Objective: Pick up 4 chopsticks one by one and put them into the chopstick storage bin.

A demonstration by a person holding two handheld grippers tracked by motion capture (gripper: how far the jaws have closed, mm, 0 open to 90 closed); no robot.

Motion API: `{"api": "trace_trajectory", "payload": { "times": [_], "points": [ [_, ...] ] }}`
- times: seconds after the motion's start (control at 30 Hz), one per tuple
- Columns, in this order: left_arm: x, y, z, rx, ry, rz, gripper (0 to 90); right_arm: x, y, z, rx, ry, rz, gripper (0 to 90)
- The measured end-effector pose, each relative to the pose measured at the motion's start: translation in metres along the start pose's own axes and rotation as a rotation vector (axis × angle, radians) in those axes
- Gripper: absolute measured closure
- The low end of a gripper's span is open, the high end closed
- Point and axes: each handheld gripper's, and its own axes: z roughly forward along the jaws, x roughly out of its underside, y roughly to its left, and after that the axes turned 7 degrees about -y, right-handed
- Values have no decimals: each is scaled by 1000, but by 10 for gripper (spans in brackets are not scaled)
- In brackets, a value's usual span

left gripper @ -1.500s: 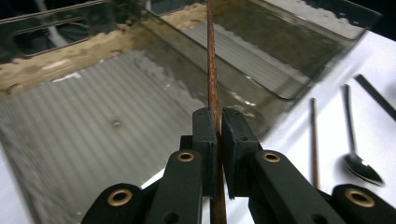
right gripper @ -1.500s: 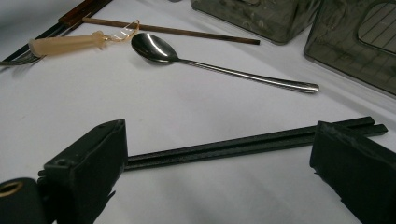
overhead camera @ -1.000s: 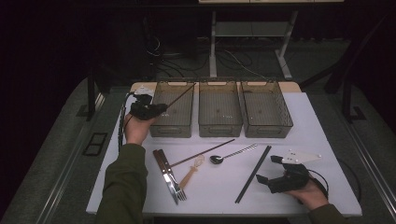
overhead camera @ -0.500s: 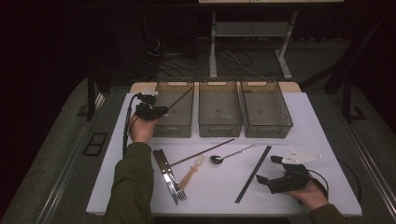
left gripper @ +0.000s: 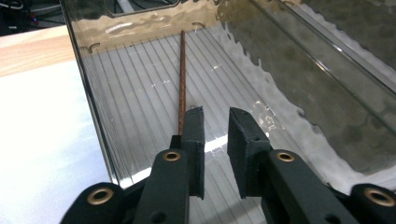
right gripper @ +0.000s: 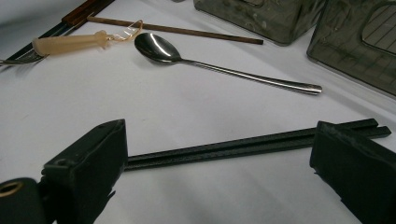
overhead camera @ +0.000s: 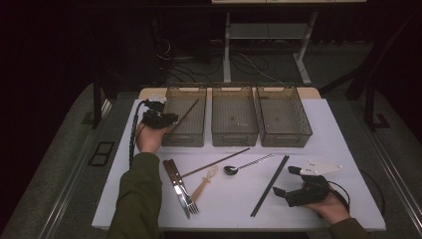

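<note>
Left gripper (left gripper: 215, 122) slightly parted over the brown chopstick (left gripper: 182, 79) in the left bin (left gripper: 88, 93).
The right gripper view adds the right gripper (right gripper: 219, 161), wide apart, straddling black chopsticks (right gripper: 243, 147).

In your left gripper view, the brown chopstick (left gripper: 182, 74) disappears at its lower end behind the left jaw. In your right gripper view, the black chopsticks (right gripper: 219, 149) are partly covered by both jaws, and the fork (right gripper: 18, 58) is cut by the left edge.
</note>
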Motion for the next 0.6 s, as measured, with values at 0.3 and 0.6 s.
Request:
{"api": "trace_trajectory", "payload": {
  "times": [0.3,0.6],
  "points": [
    [4,-5,-12,52,-17,33,630,0,-1,0,4,2,4,44],
    [4,-15,-21,129,-46,79,528,1,0,-2,12,0,4,43]
  ]
}}
